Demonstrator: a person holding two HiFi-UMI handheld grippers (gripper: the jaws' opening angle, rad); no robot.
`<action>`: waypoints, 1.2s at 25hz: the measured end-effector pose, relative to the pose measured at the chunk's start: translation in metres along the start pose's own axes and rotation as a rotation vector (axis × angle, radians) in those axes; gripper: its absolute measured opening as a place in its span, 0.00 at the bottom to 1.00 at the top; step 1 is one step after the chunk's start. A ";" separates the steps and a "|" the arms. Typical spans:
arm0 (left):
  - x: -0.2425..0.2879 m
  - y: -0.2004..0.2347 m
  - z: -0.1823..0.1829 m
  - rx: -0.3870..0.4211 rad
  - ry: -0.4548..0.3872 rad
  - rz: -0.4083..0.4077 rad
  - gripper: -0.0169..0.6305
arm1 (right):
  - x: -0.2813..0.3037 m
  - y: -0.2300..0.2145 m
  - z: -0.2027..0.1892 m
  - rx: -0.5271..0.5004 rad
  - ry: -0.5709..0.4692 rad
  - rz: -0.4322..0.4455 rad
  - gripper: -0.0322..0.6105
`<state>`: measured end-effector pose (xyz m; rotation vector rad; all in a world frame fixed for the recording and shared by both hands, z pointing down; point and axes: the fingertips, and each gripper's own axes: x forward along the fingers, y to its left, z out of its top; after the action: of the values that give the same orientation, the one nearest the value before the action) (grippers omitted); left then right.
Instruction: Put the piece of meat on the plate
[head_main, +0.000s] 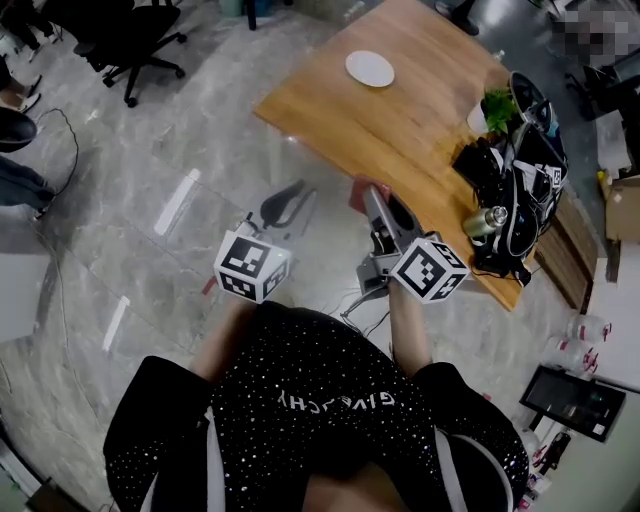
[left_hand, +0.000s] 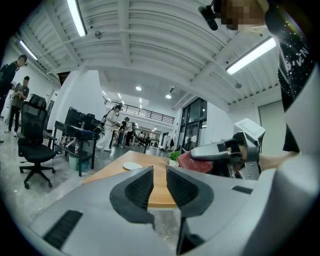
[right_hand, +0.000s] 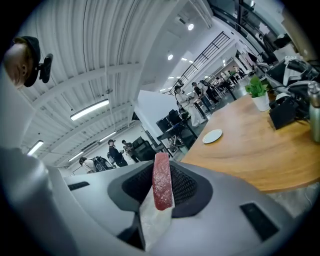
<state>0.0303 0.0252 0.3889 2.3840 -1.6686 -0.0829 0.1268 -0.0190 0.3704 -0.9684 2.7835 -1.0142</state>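
R gripper (right_hand: 161, 176) jaws part-closed, clamped on the meat (right_hand: 162, 187); slab stands upright btwn pads, held near the table (head_main: 420, 140) edge. L gripper (left_hand: 159, 187) jaws narrowly apart, nothing btwn. White plate (head_main: 370, 68) at table's far end, well apart from meat.

L gripper (left_hand: 159, 180) points about level, jaws a narrow gap apart, nothing between them. R gripper (right_hand: 162, 194), just right of it, tips slightly down, 2 jaws clamped on piece of meat (right_hand: 161, 177). Both forearms seemingly stretched fwd.
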 end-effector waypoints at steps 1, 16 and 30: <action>0.006 0.005 0.002 -0.002 0.003 -0.003 0.16 | 0.007 -0.002 0.004 0.002 0.001 -0.003 0.21; 0.073 0.069 0.031 -0.016 0.033 -0.031 0.16 | 0.089 -0.032 0.047 0.029 0.020 -0.050 0.21; 0.112 0.112 0.037 0.016 0.055 -0.131 0.16 | 0.136 -0.040 0.071 0.035 -0.051 -0.110 0.21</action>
<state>-0.0398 -0.1215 0.3874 2.4823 -1.4937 -0.0262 0.0551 -0.1605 0.3625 -1.1376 2.6886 -1.0315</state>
